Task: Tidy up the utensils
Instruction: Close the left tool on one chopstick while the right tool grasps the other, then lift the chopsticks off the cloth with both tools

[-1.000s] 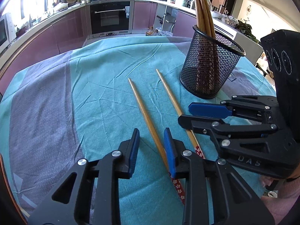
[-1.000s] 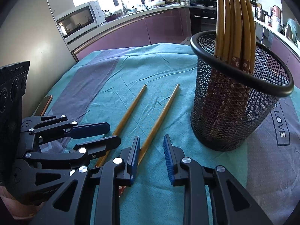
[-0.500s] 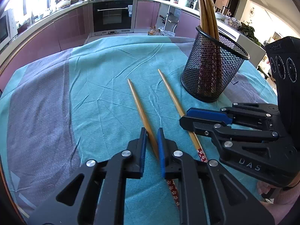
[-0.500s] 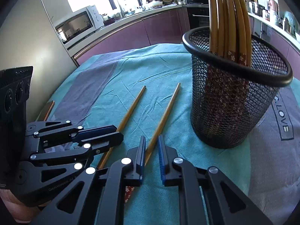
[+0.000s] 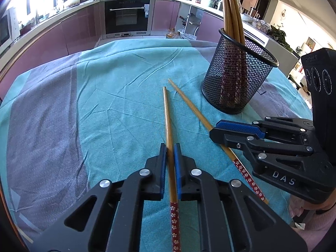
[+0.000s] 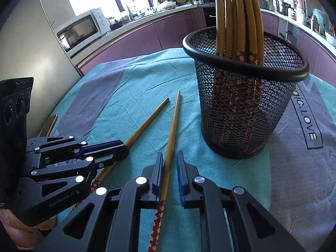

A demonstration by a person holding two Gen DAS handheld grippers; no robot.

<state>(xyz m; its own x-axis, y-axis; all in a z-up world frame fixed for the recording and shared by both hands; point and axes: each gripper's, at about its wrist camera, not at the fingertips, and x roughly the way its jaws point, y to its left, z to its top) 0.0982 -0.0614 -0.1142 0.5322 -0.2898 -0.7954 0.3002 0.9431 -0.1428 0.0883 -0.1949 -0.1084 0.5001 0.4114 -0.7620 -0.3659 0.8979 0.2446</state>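
Two bamboo chopsticks with red flowered ends lie on the teal cloth. My left gripper (image 5: pixel 169 145) is shut on the left chopstick (image 5: pixel 167 115), which runs straight out between the blue pads. My right gripper (image 6: pixel 169 152) is closed around the right chopstick (image 6: pixel 174 121); the stick sits slightly aslant, tight against the left pad. From the side, each gripper shows in the other's view: the right gripper (image 5: pixel 214 129) and the left gripper (image 6: pixel 125 149). A black mesh holder (image 6: pixel 241 115) with several chopsticks (image 6: pixel 237 10) upright in it stands just beyond, to the right.
The tablecloth (image 5: pixel 105 105) has teal and grey bands and covers a round table. Kitchen cabinets, an oven (image 5: pixel 126 16) and a microwave (image 6: pixel 79 31) stand behind it. A person's hand (image 6: pixel 12 224) and a pink sleeve (image 5: pixel 315 226) show at the frame edges.
Both grippers' jaws have closed from clearly open onto their chopsticks. Each stick has swung into closer line with the fingers holding it. The holder has not moved.
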